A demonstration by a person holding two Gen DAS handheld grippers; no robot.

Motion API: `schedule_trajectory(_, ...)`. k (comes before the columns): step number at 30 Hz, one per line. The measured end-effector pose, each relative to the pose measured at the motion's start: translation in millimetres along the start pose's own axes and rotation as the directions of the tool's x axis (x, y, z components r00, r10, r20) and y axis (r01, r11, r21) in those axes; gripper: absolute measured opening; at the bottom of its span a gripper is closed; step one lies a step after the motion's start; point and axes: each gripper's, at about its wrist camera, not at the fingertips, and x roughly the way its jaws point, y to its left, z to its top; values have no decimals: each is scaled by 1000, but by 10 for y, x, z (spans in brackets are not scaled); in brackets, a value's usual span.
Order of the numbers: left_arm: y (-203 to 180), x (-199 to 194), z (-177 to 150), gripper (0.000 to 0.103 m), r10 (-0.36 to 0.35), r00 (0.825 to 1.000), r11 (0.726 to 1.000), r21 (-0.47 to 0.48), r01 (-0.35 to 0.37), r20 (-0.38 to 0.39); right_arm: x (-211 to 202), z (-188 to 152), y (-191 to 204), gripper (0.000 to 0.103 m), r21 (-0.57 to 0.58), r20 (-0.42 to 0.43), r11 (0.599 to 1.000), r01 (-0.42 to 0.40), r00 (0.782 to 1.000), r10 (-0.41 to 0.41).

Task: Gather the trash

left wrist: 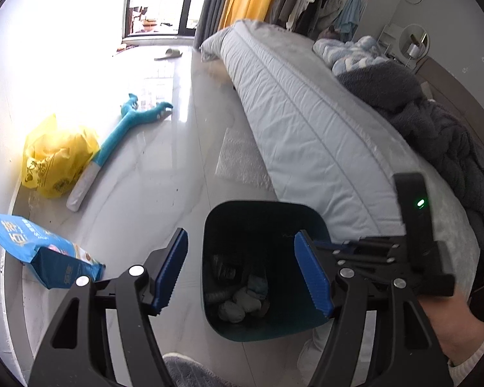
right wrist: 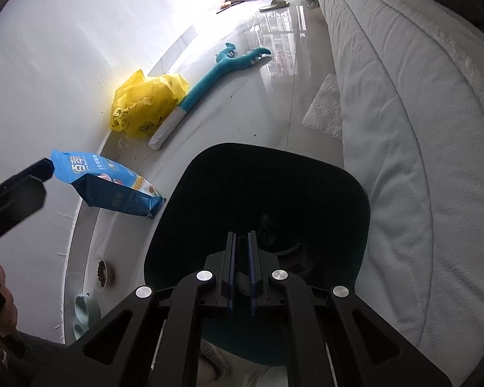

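Hovering over the bin (left wrist: 261, 271), low centre of the left view, the left gripper (left wrist: 242, 271) has its jaws spread wide with nothing between the blue pads. The right gripper (right wrist: 241, 271), low centre of its own view, sits directly above the bin mouth (right wrist: 258, 174) with jaws nearly together; a narrow gap remains, and a grey shape shows behind it, but whether anything is pinched there cannot be told. From the left view that gripper appears at right, reaching in at the rim.

Bin contents: crumpled grey wads (left wrist: 238, 306) and darker items lie at the bottom. The bin stands on the floor just beside the bed (left wrist: 306, 122).

Remaining candidates, nearer to farther: a blue bag (left wrist: 42, 251) leaning at the wall, lower left; a yellow bag (left wrist: 55, 158) mid left, touching a white-handled blue plush toy (left wrist: 126, 129); a sheet of bubble wrap (left wrist: 242, 161) on the floor against the bed, centre; a slipper (left wrist: 171, 53) near the window, upper centre.

Risks, as judged: both tools crowd one opening and could knock together or tip the bin. The blue bag looks part full and may be pet food, not refuse, given the bowls (right wrist: 93, 290) lower left; taking it would be an error. Thin bubble wrap lying flat may slip from the pads.
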Motion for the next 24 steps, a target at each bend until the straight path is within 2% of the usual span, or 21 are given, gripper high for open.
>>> schedule_trajectory(11, -241, -339, 181, 73, 12, 988, 999, 44, -19, 152, 70, -96, -106, 8, 7, -88, 1000, 14, 996, -13)
schedule_trajectory(13, -280, -377, 207, 75, 9, 985, 999, 42, -16, 174, 61, -115, -127, 15, 8, -97, 1000, 13, 995, -12)
schedule_trajectory(15, -346, -424, 239, 76, 2, 980, 999, 41, -10, 200, 26, -139, -144, 41, 9, -96, 1000, 15, 995, -14)
schedule_trajectory(16, -370, -441, 251, 77, -1, 978, 999, 41, -8, 209, -7, -147, -154, 44, 10, -89, 1000, 14, 996, -13)
schedule_trajectory(22, -572, -582, 322, 85, 21, 958, 998, 49, -37, 287, -286, -166, -205, 45, 4, -35, 1000, -11, 999, 11)
schedule_trajectory(24, -658, -633, 343, 89, 25, 949, 997, 63, -47, 315, -453, -171, -210, 52, 0, 6, 1000, -26, 1000, 26)
